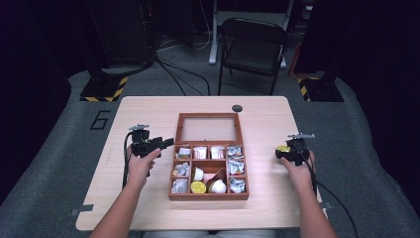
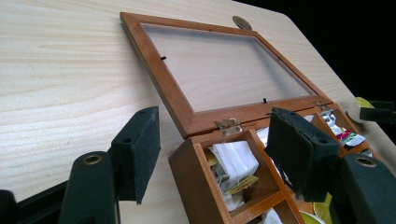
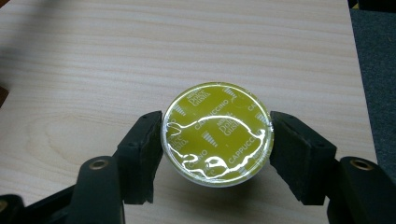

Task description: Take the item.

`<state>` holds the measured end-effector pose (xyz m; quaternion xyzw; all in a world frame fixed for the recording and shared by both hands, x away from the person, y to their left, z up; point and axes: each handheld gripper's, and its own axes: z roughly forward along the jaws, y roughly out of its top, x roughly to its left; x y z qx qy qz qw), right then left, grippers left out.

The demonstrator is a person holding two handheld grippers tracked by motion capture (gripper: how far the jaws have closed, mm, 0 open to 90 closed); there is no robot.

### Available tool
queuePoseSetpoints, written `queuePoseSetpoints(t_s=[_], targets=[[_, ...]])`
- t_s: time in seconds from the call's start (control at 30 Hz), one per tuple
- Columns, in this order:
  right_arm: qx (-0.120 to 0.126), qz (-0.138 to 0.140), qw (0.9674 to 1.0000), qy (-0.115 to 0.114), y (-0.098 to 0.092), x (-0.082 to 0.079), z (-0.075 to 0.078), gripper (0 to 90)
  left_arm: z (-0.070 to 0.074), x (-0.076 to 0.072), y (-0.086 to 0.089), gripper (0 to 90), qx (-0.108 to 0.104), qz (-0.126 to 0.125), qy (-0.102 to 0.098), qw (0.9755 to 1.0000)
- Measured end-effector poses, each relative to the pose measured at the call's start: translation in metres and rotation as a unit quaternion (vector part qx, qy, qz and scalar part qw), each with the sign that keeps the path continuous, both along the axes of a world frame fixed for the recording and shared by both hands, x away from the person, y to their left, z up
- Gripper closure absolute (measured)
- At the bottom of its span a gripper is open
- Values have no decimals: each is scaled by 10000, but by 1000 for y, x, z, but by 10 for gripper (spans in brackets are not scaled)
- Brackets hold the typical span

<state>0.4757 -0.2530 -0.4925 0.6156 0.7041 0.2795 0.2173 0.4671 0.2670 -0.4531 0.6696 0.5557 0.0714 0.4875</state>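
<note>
While the left tongs [image 2: 212, 158] gape empty, the right tongs [image 3: 217, 149] clasp a capsule [image 3: 217, 134].

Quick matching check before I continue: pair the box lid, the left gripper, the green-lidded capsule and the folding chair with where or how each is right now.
Things:
1. box lid
2. left gripper
3. green-lidded capsule
4. folding chair

States:
A. between the right gripper's jaws
B. beyond the table's far edge
C. open, lying flat on the table
D. open, at the box's left far corner

Pairs: 1-C, 2-D, 3-A, 4-B
</note>
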Motion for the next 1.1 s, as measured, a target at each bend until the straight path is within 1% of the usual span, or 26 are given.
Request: queuePoseSetpoints(t_s=[0.1, 0.2, 0.27, 0.3, 0.33, 0.37, 0.43, 0.47, 0.53, 0.57, 0.6, 0.63, 0.73, 0.8, 0.87, 0.93, 1.0, 1.1], targets=[[-43, 17, 10000, 10, 1, 0, 0, 333, 0, 0, 0, 348, 9, -1, -12, 10000], [-89, -1, 10000, -34, 0, 0, 2, 312, 0, 0, 0, 348, 4, 1, -14, 10000], [-42, -61, 10000, -62, 0, -1, 4, 307, 0, 0, 0, 348, -4, 1, 1, 10000], [-24, -41, 9999, -133, -1, -1, 6, 305, 0, 0, 0, 348, -4, 17, 4, 10000], [-1, -70, 9999, -138, -2, -2, 8, 304, 0, 0, 0, 348, -2, 18, 3, 10000], [40, -97, 9998, -192, -2, -2, 9, 304, 0, 0, 0, 348, -2, 16, 6, 10000], [105, -113, 9996, -226, -2, -2, 12, 308, 0, 0, 0, 348, 5, 18, 6, 10000], [158, -124, 9996, -195, -2, -3, 14, 308, 0, 0, 0, 348, -2, 20, 4, 10000], [126, -52, 9996, -260, -1, -3, 16, 311, 0, 0, 0, 348, 1, 27, 1, 10000], [139, -54, 9996, -250, 1, -3, 18, 311, 0, 0, 0, 348, 5, 27, 3, 10000], [140, -13, 9994, -301, 3, -3, 19, 312, 0, 0, 0, 348, 10, 24, 5, 10000], [135, 35, 9995, -291, 6, -4, 22, 312, 0, 0, 0, 348, 12, 25, 5, 10000], [139, 122, 9992, -362, 13, -5, 26, 317, 0, 0, 0, 348, 7, 20, 4, 10000], [125, 218, 9990, -370, 17, -5, 28, 321, 0, 0, 1, 348, 0, -11, -10, 10000], [147, 265, 9989, -354, 20, -6, 30, 325, 0, 1, 2, 349, 38, -21, -51, 10000], [164, 340, 9986, -359, 24, -7, 32, 328, 0, 1, 2, 349, 18, -7, -11, 10000], [172, 369, 9985, -378, 26, -7, 34, 330, 1, 1, 1, 349, 35, -16, -20, 10000], [226, 456, 9978, -428, 30, -9, 37, 332, 2, 1, 0, 349, -13, 5, -34, 10000]])
